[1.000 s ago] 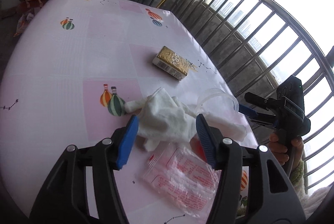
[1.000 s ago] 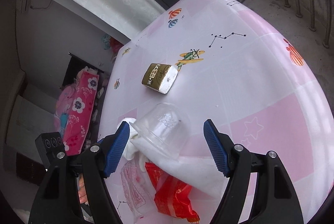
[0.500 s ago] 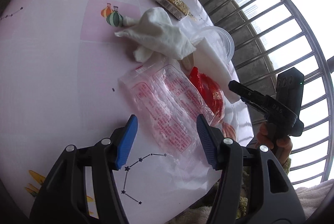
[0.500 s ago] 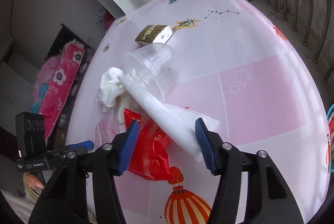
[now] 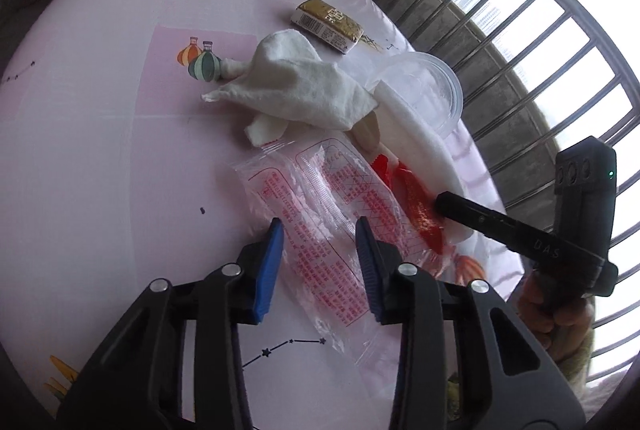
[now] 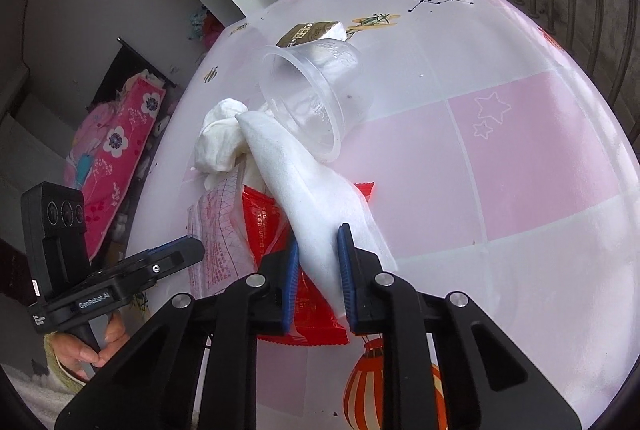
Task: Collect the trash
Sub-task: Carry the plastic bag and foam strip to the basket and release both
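Observation:
A heap of trash lies on the pink tablecloth (image 5: 100,133): a crumpled white cloth (image 5: 296,89), a clear plastic cup (image 6: 308,97) on its side, a white foam sheet (image 6: 316,205), a red wrapper (image 6: 268,230) and a clear printed plastic bag (image 5: 320,205). My left gripper (image 5: 320,246) is open, its fingers on either side of the near end of the plastic bag. My right gripper (image 6: 318,262) is shut on the foam sheet's near end, above the red wrapper. It shows in the left wrist view (image 5: 444,199) at the heap's right edge.
A gold tissue pack (image 5: 326,23) lies beyond the heap. A metal balcony railing (image 5: 520,41) runs close behind the table's right edge. A pink flowered bag (image 6: 116,157) is on the floor past the table's left side.
My right gripper has moved in and closed on the foam sheet. My left gripper has closed part way around the plastic bag's end.

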The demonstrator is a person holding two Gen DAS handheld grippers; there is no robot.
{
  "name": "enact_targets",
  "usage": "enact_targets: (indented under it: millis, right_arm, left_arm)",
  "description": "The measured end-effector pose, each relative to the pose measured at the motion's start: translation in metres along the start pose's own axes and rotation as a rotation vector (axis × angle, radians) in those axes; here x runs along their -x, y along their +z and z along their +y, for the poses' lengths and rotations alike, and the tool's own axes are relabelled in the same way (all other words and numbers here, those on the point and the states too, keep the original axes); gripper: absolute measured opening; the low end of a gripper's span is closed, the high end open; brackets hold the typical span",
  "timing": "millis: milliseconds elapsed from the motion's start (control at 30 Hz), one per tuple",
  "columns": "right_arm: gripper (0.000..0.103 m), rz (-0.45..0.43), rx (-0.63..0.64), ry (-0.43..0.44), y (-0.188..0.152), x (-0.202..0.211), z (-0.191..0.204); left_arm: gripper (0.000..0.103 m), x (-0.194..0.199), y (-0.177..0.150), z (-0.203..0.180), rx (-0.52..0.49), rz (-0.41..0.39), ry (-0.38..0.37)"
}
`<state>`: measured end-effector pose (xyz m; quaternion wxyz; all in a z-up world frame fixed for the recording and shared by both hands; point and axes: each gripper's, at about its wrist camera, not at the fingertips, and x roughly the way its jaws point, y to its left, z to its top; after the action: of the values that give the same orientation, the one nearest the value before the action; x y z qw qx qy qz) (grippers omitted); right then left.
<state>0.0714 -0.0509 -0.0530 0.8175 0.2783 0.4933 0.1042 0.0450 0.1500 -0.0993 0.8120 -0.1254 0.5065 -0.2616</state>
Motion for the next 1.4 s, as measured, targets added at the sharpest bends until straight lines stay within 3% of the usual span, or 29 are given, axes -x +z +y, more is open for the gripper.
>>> enact_targets:
  millis: [67,267,533,767,900,1133,1400]
  right_arm:
    - [0.014,-0.008,0.002,-0.005,0.000,0.002,0.001]
    - [0.010,-0.080,-0.016,0.011,0.008,0.022,0.002]
    - [0.009,-0.236,0.002,0.096,0.022,0.071,0.014]
    - [0.009,-0.250,-0.069,0.256,0.025,0.082,0.011]
    - [0.009,-0.300,-0.075,0.301,0.022,0.100,0.009]
    - [0.009,-0.382,-0.131,0.304,0.010,0.132,-0.019]
    - [0.009,-0.597,-0.265,0.220,-0.019,0.202,-0.086]
  left_arm:
    - [0.015,-0.001,0.000,0.000,-0.018,0.001,0.014]
    - [0.000,0.009,-0.001,0.006,-0.030,-0.019,-0.019]
    - [0.000,0.064,0.001,0.003,-0.064,-0.141,-0.081]
    - [0.000,0.105,0.004,-0.009,-0.115,-0.220,-0.104]
    - [0.000,0.125,0.009,-0.018,-0.144,-0.264,-0.113]
    - [0.000,0.131,0.021,-0.045,-0.200,-0.294,-0.129]
    - [0.000,0.113,0.043,-0.108,-0.332,-0.280,-0.189]
